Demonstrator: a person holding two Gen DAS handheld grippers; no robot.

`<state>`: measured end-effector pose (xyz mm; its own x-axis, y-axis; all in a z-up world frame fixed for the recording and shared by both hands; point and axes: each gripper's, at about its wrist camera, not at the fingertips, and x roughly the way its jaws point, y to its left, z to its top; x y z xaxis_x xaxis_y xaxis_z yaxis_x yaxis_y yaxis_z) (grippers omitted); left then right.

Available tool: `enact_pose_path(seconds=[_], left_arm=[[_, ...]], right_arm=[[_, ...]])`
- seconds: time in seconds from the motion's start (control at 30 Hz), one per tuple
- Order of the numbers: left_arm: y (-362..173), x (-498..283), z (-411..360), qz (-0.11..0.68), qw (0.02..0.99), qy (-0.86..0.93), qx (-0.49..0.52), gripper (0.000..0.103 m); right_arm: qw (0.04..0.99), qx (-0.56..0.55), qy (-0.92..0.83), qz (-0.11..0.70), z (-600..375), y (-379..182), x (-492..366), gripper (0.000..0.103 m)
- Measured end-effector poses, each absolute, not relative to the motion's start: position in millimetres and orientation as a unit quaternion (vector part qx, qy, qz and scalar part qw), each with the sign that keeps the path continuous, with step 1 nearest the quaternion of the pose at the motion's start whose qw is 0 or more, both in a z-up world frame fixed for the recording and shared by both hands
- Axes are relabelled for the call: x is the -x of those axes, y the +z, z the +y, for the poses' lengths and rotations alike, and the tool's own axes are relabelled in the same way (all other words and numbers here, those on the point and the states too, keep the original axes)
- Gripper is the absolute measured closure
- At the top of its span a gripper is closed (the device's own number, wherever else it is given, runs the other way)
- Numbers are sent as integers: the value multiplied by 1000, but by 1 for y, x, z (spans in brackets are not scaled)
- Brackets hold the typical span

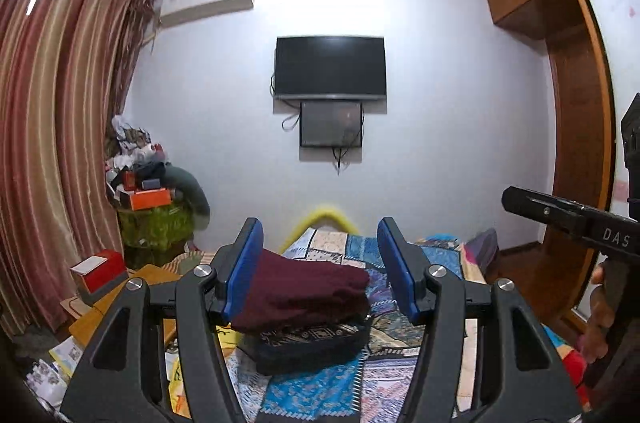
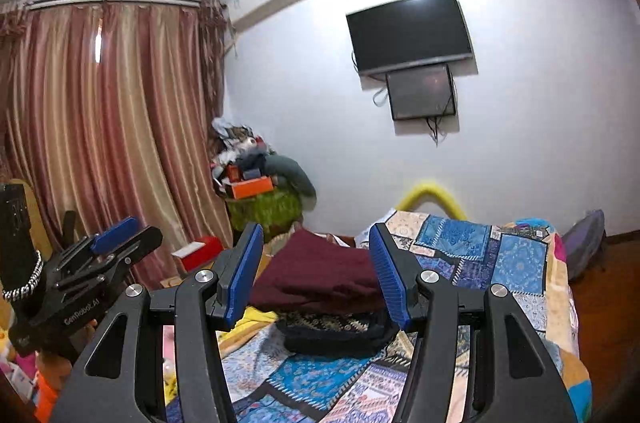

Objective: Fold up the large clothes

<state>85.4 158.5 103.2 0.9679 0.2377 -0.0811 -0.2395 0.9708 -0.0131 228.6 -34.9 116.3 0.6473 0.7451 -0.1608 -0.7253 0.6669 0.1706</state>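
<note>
your left tongs [image 1: 320, 275] and right tongs [image 2: 316, 273] both stand parted with nothing between the blue pads, and both are lifted level above the bed [image 1: 400, 339], pointing toward the wall with the tv [image 1: 330, 67]. the maroon garment [image 1: 300, 293] lies folded on top of a dark patterned one [image 1: 312, 343], the two forming a small stack on the patchwork quilt near the bed's left side; neither tong touches it. judging from that, this fold looks finished and you are between pieces, so the step in hand seems to be pulling back to look for the next large piece. no unfolded garment shows on the bed in either view, so your next move likely calls for turning toward wherever the unfolded clothes are and lowering the tongs to a hem or a shoulder seam. readable writing is sparse: "das" on the side of your right tongs as seen from the left view, and "genrobot.ai" on the body of your left tongs in the right view. the orange boxes [image 2: 252, 187] in the corner pile show no legible print.
</note>
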Motion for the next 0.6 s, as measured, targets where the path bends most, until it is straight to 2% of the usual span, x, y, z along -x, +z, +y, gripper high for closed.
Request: enact_pose_path(seconds=[0.13, 0.2, 0.3, 0.37, 0.43, 0.57, 0.6], left_arm=[[91, -62, 141, 33, 991, 130, 8, 44], [85, -56, 138, 38, 991, 130, 17, 38], [78, -46, 134, 40, 989, 138, 27, 27], [74, -39, 131, 38, 988, 144, 35, 12], [71, -32, 132, 33, 987, 154, 43, 7], [67, -26, 136, 35, 985, 161, 58, 4], [65, -26, 136, 36, 984, 162, 60, 4]], right_arm=[[921, -33, 382, 77, -39, 109, -201, 51], [928, -30, 367, 67, -41, 107, -190, 51], [929, -26, 362, 69, -38, 103, -183, 45], [929, -26, 363, 72, -35, 100, -182, 25], [934, -24, 351, 67, -38, 100, -176, 14], [940, -24, 334, 63, -40, 101, -173, 0], [940, -25, 333, 63, -41, 100, -171, 0]])
